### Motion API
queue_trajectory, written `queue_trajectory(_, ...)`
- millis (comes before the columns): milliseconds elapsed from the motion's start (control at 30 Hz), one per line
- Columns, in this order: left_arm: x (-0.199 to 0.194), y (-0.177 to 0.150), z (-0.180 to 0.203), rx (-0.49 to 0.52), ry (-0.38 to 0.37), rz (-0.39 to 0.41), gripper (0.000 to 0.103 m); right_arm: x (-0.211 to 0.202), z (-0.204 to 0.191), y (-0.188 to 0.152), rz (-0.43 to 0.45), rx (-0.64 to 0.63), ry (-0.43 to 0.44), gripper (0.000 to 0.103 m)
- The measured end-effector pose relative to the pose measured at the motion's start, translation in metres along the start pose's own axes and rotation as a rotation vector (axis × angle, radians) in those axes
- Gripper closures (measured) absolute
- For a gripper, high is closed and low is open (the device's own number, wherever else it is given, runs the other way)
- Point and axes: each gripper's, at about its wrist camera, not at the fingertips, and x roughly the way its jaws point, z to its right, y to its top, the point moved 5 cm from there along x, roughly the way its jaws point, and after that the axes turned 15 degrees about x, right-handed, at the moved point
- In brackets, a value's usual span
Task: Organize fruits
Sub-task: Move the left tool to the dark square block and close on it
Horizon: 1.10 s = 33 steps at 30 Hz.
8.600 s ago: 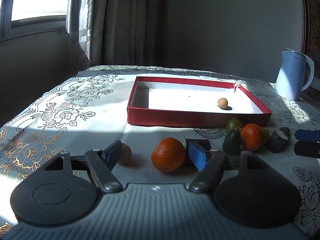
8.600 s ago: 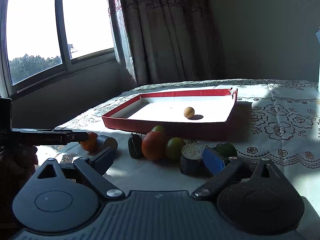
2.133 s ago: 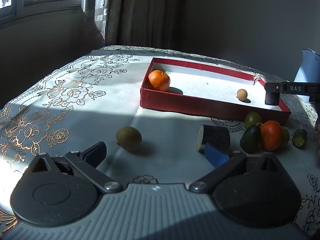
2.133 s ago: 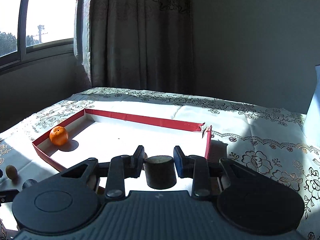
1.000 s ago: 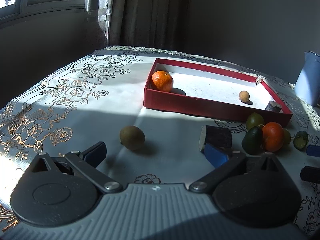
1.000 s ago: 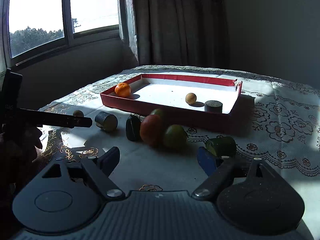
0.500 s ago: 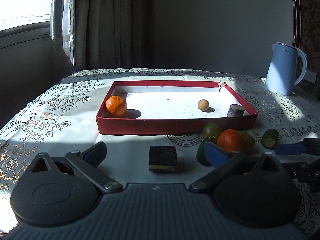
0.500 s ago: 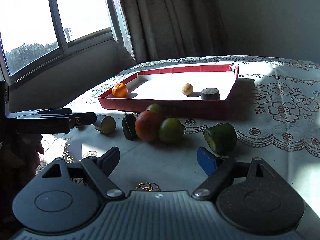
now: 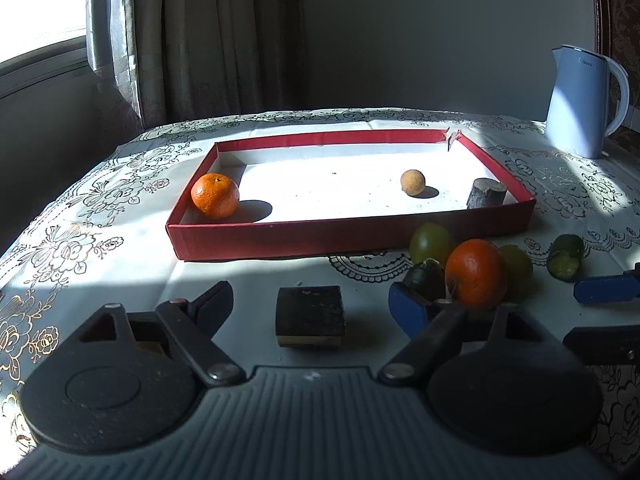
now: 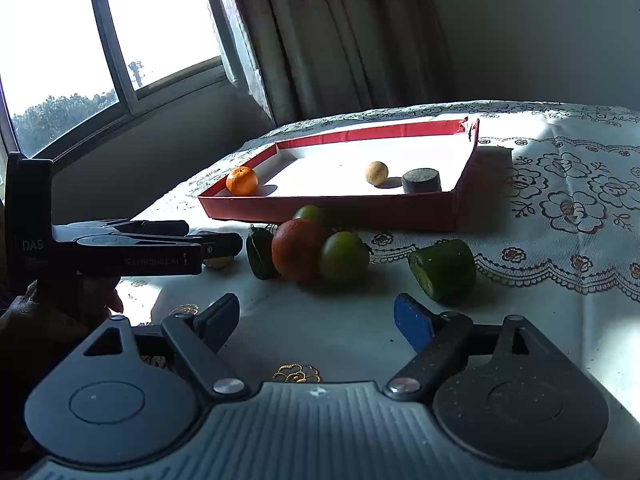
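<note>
Left claw (image 9: 310,306) closing, dark block (image 9: 310,316) between, untouched; right claw (image 10: 316,316) apart; floral tablecloth (image 9: 100,248).

home room, floral lace-pattern white tablecloth (image 9: 120,208), heavy patterned brown curtains (image 9: 208,40) upper left, pale blue electric kettle (image 9: 580,100) upper right

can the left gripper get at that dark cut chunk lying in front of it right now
Probably yes. The dark chunk lies on the tablecloth between the left gripper jaws, which have just been closing but stand apart from it. Nothing sits in between; the fruit pile's orange is off to the side.
</note>
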Motion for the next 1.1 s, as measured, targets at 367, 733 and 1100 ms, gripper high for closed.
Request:
queue_trajectory(367, 0.011, -0.004, -0.002, -0.02, -0.006, -0.051, 0.062, 0.005, 0.002, -0.001, -0.015, 0.002, -0.049, 0.013)
queue_trajectory(733, 0.011, -0.002, -0.002, -0.021, -0.002, -0.048, 0.071, 0.017, -0.013, -0.01, -0.039, -0.141, -0.233, 0.001)
queue_trajectory(1100, 0.003, 0.009, -0.016, -0.038, 0.03, -0.028, 0.071, 0.021, -0.011, -0.01, -0.052, -0.136, -0.255, 0.0)
